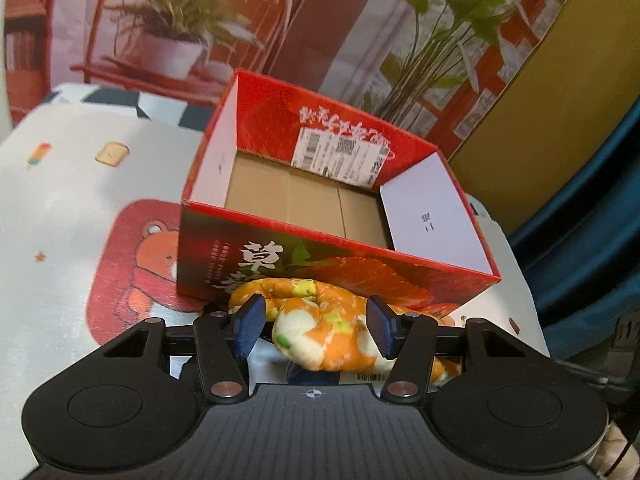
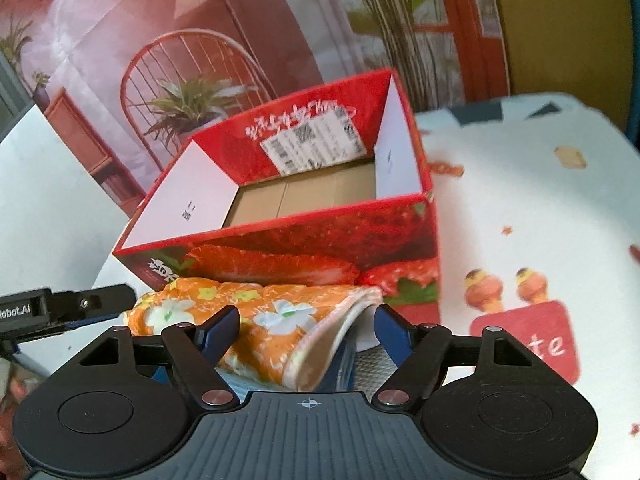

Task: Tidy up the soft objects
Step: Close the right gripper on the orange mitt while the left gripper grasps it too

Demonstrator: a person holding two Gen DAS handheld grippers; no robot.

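We hold a tool in each hand over a counter (image 1: 60,168) covered with a cartoon-print cloth, and both point down at an orange flowered cloth (image 1: 320,332) that lies bunched on the counter, right against the near wall of an open strawberry box (image 1: 420,276). The box is empty; its brown cardboard floor shows bare. In the left wrist view the left tool (image 1: 318,330) straddles a rolled part of the cloth with its jaws partly open: the right pad looks to touch the fabric, while the left pad seems just clear of it, so we judge no firm grip yet. In the right wrist view the right tool (image 2: 308,330) stands partly open around the folded edge of the same cloth (image 2: 276,320); a gap shows beside its right pad, and the left tool's tip (image 2: 96,300) shows at the far left end of the cloth. We judge the step in hand to be taking hold of the cloth at both ends. The next move calls for closing both tools fully on the fabric, then lifting together, high enough to clear the near wall, and lowering it into the box.
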